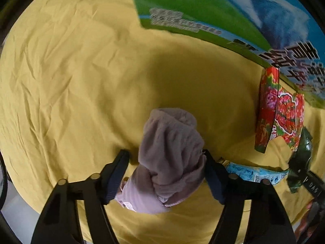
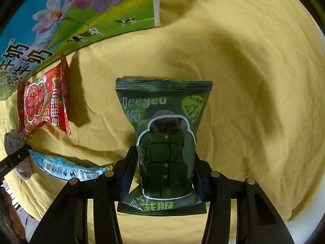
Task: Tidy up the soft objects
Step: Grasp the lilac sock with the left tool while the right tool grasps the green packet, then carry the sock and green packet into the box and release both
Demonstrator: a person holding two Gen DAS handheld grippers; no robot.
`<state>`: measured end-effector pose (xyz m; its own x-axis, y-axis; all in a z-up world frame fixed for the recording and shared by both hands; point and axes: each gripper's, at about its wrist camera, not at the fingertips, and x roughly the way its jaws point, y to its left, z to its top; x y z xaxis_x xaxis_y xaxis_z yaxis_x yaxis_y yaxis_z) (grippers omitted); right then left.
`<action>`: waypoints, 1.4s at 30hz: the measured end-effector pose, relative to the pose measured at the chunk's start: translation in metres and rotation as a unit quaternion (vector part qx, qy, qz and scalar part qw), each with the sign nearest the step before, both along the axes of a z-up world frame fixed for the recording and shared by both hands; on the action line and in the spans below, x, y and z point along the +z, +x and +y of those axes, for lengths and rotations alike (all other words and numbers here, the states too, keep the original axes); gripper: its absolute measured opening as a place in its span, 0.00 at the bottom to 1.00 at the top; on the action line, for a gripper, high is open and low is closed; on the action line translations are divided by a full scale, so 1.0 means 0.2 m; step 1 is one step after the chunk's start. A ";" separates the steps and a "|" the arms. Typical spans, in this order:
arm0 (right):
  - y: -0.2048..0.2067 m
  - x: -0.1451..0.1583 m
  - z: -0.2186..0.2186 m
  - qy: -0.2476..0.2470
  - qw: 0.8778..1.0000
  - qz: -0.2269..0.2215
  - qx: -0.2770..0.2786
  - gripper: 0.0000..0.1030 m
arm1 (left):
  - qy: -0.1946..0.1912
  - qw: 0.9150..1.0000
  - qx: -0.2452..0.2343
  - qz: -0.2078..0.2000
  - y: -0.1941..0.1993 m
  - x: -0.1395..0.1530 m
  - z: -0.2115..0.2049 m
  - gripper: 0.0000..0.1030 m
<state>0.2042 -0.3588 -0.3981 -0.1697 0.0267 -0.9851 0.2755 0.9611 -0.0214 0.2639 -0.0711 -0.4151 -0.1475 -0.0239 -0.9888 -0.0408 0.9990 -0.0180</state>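
- yellow cloth [image 1: 71, 71] covers the whole work surface, wrinkled throughout.
- printed carton [image 1: 203, 6], green and blue with flowers and cows, stands at the far edge of the cloth.
- red floral packet [image 2: 43, 103] leans against the carton's base.
- green packet [image 2: 164, 142] sits upright, pinched at its lower half between the fingers of the right gripper [image 2: 164, 170].
- mauve fleece bundle [image 1: 170, 152] sits between the fingers of the left gripper [image 1: 166, 170], which press its sides.
- light blue packet [image 2: 67, 168] lies flat on the cloth between the two grippers.
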 end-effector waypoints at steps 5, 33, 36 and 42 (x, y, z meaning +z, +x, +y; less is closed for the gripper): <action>0.10 -0.02 -0.04 -0.003 1.000 0.003 -0.003 0.50 | 0.005 1.000 -0.004 -0.010 0.01 0.04 -0.02 0.43; 0.10 0.45 0.18 0.020 0.996 -0.069 0.044 0.33 | -0.046 0.994 -0.021 -0.092 -0.24 0.71 0.05 0.35; 0.08 0.59 0.24 0.038 0.994 -0.089 0.058 0.33 | -0.066 0.992 -0.034 -0.103 -0.28 0.84 0.01 0.35; 0.03 0.83 0.37 0.072 0.986 -0.129 0.083 0.33 | -0.101 0.985 -0.055 -0.128 -0.32 1.09 -0.13 0.35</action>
<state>0.2106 -0.2847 -0.2317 0.0719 0.1614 -0.9843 0.0923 0.9815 0.1677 0.2008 -0.0963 -0.1962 0.0937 -0.2224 -0.9704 0.0997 0.9719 -0.2131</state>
